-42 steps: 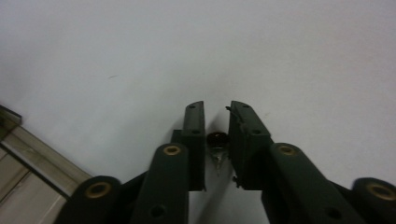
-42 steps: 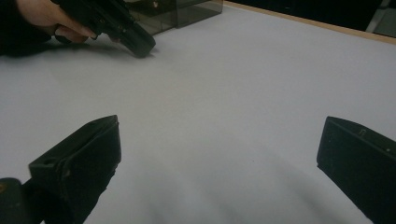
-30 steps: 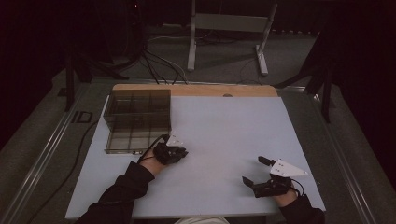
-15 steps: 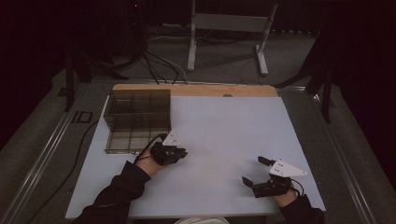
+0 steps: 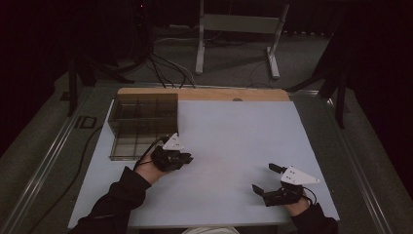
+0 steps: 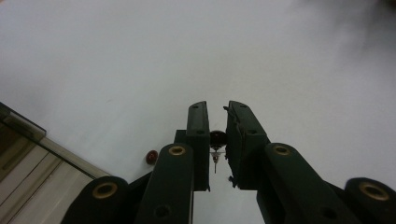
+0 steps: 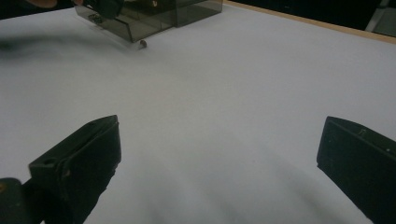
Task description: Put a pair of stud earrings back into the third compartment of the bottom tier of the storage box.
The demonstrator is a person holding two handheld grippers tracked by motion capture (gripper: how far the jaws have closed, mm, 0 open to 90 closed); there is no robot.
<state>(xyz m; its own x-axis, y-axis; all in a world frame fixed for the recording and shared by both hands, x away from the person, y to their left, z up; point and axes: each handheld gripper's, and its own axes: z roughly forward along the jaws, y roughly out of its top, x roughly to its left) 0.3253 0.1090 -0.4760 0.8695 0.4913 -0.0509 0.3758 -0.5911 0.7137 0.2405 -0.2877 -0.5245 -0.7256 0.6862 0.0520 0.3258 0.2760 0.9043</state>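
Two small dark red beads with metal pins, maybe earrings, are the work here. In the high view the left gripper (image 5: pixel 181 158) hovers just beside the near right corner of the smoky transparent plastic organiser box (image 5: pixel 142 127) on the white table (image 5: pixel 234 146), and the right gripper (image 5: pixel 267 179) rests low, well apart, with wide jaws.

In the left gripper view the jaws stand narrow and pinch the held red bead earring (image 6: pixel 217 138), its thin pin hanging down between them. The second red bead (image 6: pixel 152 157) lies on the table just beside the box wall. I judge the grip is tiny, so the hand should move slowly and open only once over a compartment.

In the right gripper view the jaws are wide with nothing between them; the loose bead (image 7: pixel 144 44) is seen by the box.
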